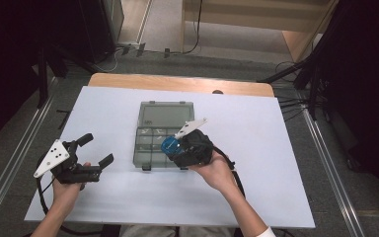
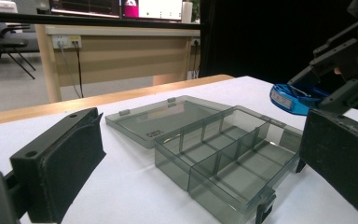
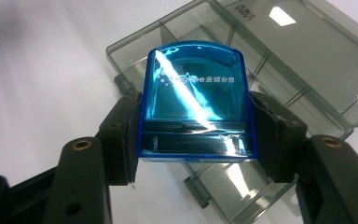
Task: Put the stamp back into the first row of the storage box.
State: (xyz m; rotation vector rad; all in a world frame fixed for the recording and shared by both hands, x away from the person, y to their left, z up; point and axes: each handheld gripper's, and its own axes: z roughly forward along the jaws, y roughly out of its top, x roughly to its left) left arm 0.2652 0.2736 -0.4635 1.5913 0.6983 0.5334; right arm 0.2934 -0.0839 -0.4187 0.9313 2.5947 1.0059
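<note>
The jaws of the right gripper (image 3: 196,135) pinch a small translucent blue plastic box with a rounded end and white lettering on its top (image 3: 196,100), one black pad pressed against each of its long sides. In the high view that same right gripper (image 1: 175,147) hangs over the near right corner of a smoky grey, clear plastic organiser case (image 1: 154,140), so the blue box (image 1: 169,145) sits in the air just above the case's compartments, not inside any of them. The case lies open near the middle of the white table top (image 1: 256,187), its flat lid (image 1: 167,114) folded back on the far side and thin dividers splitting the tray into several cells, all bare as far as I can see.

The left gripper (image 1: 94,150) rests off to the left, well apart from the case, with its jaws spread wide and nothing between them. From its own camera the two black padded fingers (image 2: 70,158) frame the case (image 2: 223,158), and the blue box (image 2: 292,99) shows beyond, raised above the tray's far right edge in the other gripper's hold.
</note>
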